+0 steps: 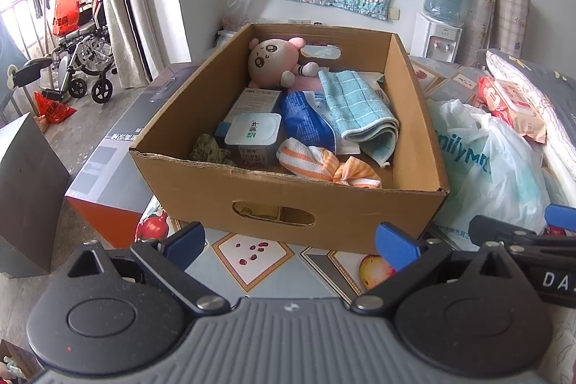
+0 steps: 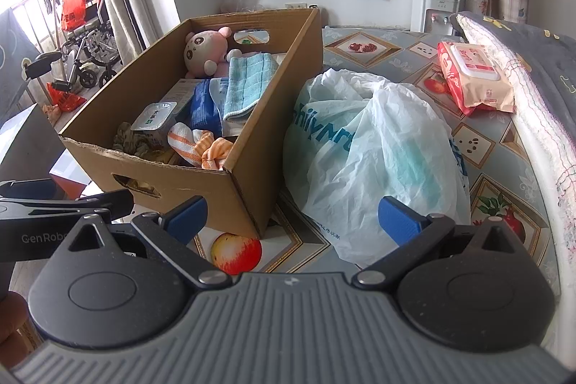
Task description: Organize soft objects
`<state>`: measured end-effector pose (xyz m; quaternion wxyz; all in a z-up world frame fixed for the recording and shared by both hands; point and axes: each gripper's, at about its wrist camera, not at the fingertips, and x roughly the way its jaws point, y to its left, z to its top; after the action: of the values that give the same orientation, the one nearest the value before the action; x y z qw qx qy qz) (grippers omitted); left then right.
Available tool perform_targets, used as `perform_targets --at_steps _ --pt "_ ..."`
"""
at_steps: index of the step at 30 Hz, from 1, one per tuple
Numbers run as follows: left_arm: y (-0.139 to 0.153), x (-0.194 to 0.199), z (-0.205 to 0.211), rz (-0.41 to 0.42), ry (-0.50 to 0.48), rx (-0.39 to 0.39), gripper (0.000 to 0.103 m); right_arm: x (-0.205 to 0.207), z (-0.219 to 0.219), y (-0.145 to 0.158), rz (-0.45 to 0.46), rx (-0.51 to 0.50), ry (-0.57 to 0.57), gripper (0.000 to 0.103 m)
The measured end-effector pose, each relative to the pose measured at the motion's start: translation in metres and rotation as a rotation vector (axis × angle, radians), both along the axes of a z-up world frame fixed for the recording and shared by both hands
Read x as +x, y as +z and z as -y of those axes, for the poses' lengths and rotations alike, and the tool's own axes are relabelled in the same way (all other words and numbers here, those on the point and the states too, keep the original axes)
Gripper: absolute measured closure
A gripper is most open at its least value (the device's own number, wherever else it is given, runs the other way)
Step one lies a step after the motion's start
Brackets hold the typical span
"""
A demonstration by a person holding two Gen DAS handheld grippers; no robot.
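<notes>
Both claws spread wide and empty: left gripper [image 1: 289, 245] hovering just short of the near wall of the cardboard box [image 1: 288, 200], right gripper [image 2: 292, 217] held off the box's near right corner with the white plastic bag [image 2: 378, 146] ahead. Inside the box, soft things mixed with hard: pink plush toy [image 1: 268, 60] at the far end, folded blue checked towel [image 1: 356, 107] right of centre and draped over a blue packet [image 1: 306, 121], orange-striped cloth [image 1: 324, 164] knotted against the near wall, a dull crumpled rag [image 1: 208, 150] in the near left corner beside a lidded tub [image 1: 253, 134] and a flat carton [image 1: 252, 101]. Out on the patterned tablecloth [image 2: 396, 60], a pack of wet wipes [image 2: 475, 78] at far right. Hard to judge the stage: fits soft pieces gathered into the box just as well as a jumble waiting to be sorted out of it. For any pick here, best to drop from above, well clear of the near rim; pinch cloth at a bunched fold or knot rather than a flat face, close fully, lift straight up to keep a trailing corner from dragging the tub or packet. Plush better taken by a limb or ear. Towel likely to unfold if seized by one layer only.
</notes>
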<state>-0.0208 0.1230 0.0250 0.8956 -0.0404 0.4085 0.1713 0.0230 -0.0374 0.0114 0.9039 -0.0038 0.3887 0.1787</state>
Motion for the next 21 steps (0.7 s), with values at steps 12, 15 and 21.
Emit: perform_targets --at_steps 12,15,21 --pt "0.0003 0.0 -0.0002 -0.001 0.0 0.0 0.001 0.0003 -0.0004 -0.0012 -0.002 -0.001 0.0 0.001" --pt "0.0003 0.0 -0.0003 0.0 0.0 0.001 0.001 0.0005 -0.0003 -0.001 -0.002 0.001 0.001 0.001" --pt "0.0006 -0.0001 -0.0007 0.0 -0.001 0.001 0.001 0.0012 -0.0005 -0.0008 -0.003 0.0 0.002 0.001"
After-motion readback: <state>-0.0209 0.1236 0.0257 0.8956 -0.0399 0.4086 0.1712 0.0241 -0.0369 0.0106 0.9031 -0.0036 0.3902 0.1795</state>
